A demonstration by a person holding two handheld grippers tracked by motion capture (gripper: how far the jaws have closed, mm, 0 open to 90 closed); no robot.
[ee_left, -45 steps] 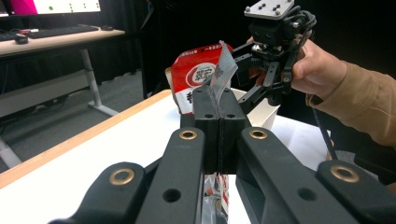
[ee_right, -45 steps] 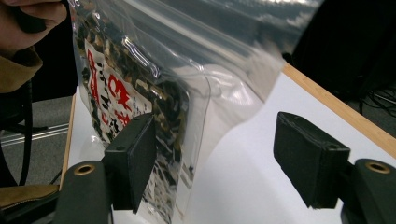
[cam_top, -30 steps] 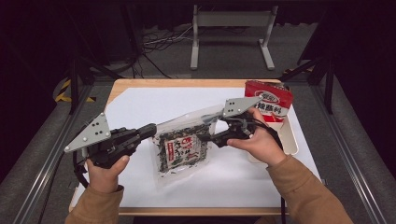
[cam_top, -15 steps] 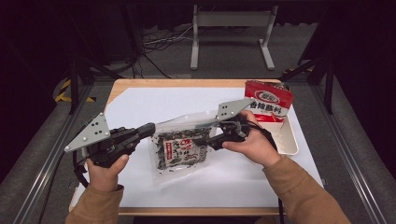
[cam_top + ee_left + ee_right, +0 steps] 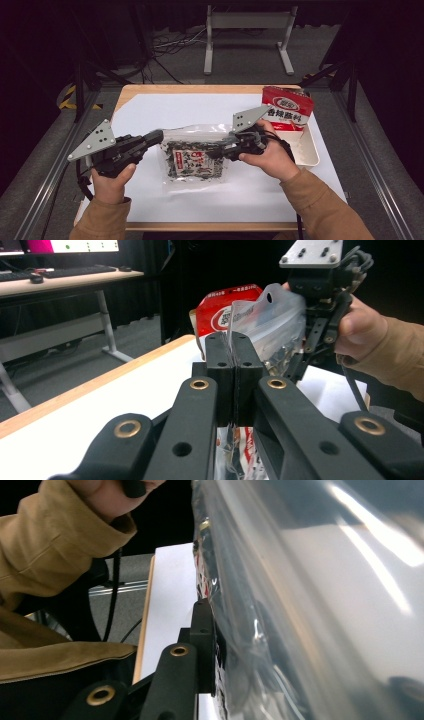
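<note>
A clear bag (image 5: 192, 160) of dark snacks with a printed label sits between both grippers over the white table sheet. My left gripper (image 5: 159, 136) is shut on the bag's left edge, and in the left gripper view the film (image 5: 270, 320) runs up from between the two pressed pads (image 5: 234, 360). My right gripper (image 5: 220, 150) has just been closing on the bag's right side. In the right gripper view its near finger (image 5: 202, 630) lies against the film (image 5: 300, 605), and the bag hides the other jaw.
A red snack pouch (image 5: 287, 110) stands upright in a white tray (image 5: 310, 150) at the table's right edge, just behind my right hand. The white sheet (image 5: 150, 110) covers most of the wooden tabletop. Cables trail off the near left corner.
My right gripper's jaws have drawn in around the bag's right side, and the hand has edged slightly left. The left gripper has kept its hold without moving.
</note>
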